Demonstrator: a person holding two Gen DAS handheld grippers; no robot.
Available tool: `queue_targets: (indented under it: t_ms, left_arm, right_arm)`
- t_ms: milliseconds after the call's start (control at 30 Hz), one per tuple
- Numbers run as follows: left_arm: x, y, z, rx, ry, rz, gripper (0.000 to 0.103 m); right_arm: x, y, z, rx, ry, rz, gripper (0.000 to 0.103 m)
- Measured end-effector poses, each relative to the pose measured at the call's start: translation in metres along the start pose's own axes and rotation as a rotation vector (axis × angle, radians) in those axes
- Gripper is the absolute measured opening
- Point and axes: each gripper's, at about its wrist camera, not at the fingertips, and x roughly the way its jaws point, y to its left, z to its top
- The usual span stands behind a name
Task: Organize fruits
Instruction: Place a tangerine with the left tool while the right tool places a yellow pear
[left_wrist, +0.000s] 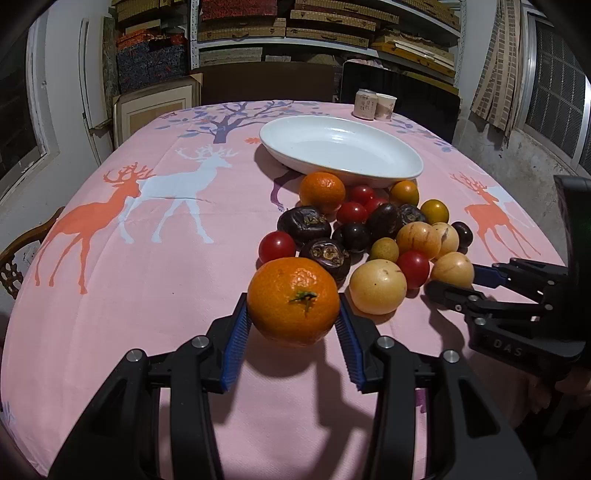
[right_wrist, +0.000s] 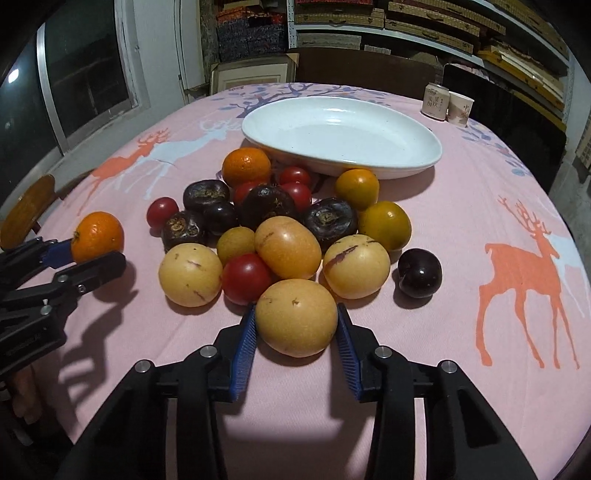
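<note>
Orange rind is bulging between the blue pads of the left gripper (left_wrist: 293, 317), which is holding a mandarin (left_wrist: 293, 301) just off the near-left edge of the fruit pile; its shadow on the pink deer-print cloth suggests it is sitting slightly above the bench (left_wrist: 147, 295). The right gripper (right_wrist: 295, 325) is sitting narrow around a yellow pepino melon (right_wrist: 296, 317) at the pile's near edge, both pads meeting its sides. Beyond the heap of cherry tomatoes, dark water chestnuts, a plum (right_wrist: 420, 272) and more yellow fruit, the white oval dish (right_wrist: 343, 134) is waiting empty. Both fruits are round and smooth-skinned, so either is likely to roll out of the pads if the grip is landing below the widest part. The pepino is also touching a cherry tomato (right_wrist: 246, 277) and its neighbours, so lifting it is risking a nudge that sends loose fruit rolling across the bench. Carrying both loads to the dish together is inviting a collision over its near rim.
</note>
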Motion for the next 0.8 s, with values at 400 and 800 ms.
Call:
queue_targets:
  t_ms: [400,800]
  left_arm:
    - [-0.007,-0.013,0.039,0.041,-0.013,-0.049,0.044]
    - [0.123,-0.026,0.199,0.063,0.038,-0.118,0.044]
  right_arm:
    - [-0.041,-0.045,0.033,0.063,-0.08,0.038,0.042]
    - [0.049,-0.122,0.205,0.18,-0.066,0.101,0.042]
